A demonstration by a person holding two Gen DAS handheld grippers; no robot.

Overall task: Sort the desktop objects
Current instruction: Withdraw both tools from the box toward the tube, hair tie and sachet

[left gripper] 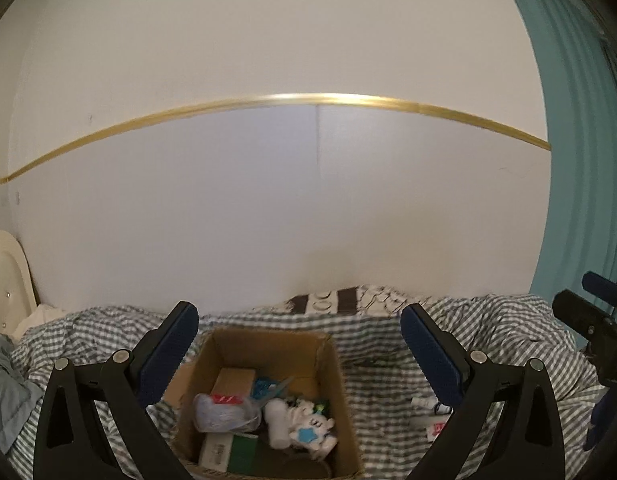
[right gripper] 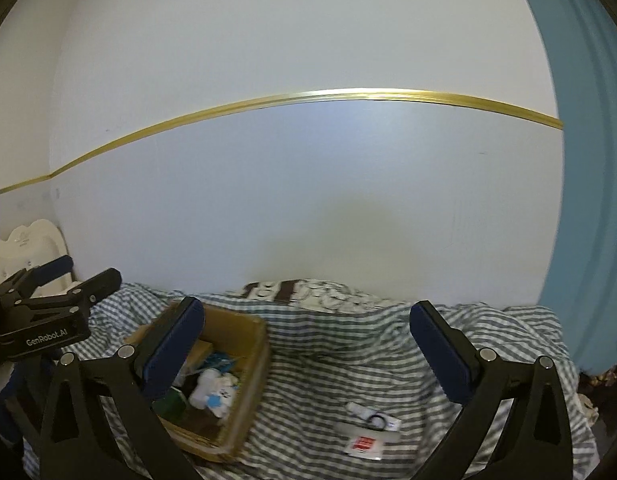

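At the far left a cream headboard (left gripper: 4, 268) stands against the wall. The left tongs (left gripper: 299, 344) are spread wide with nothing between them, held above an open cardboard box (left gripper: 328, 364) that rests on the bed's grey-checked cover (left gripper: 380, 344). Inside the box lie a clear bag (left gripper: 224, 412), a white plush toy (left gripper: 308, 428), a green and white carton (left gripper: 232, 452) and a brown carton (left gripper: 234, 380). To the right of the box, on the cover, lie a small white tube (right gripper: 362, 412) and a flat packet with red print (right gripper: 364, 444). The right tongs (right gripper: 307, 344) also gape wide and empty above the cover, the packet lying beneath them. A teal curtain (right gripper: 588, 200) hangs at the far right.
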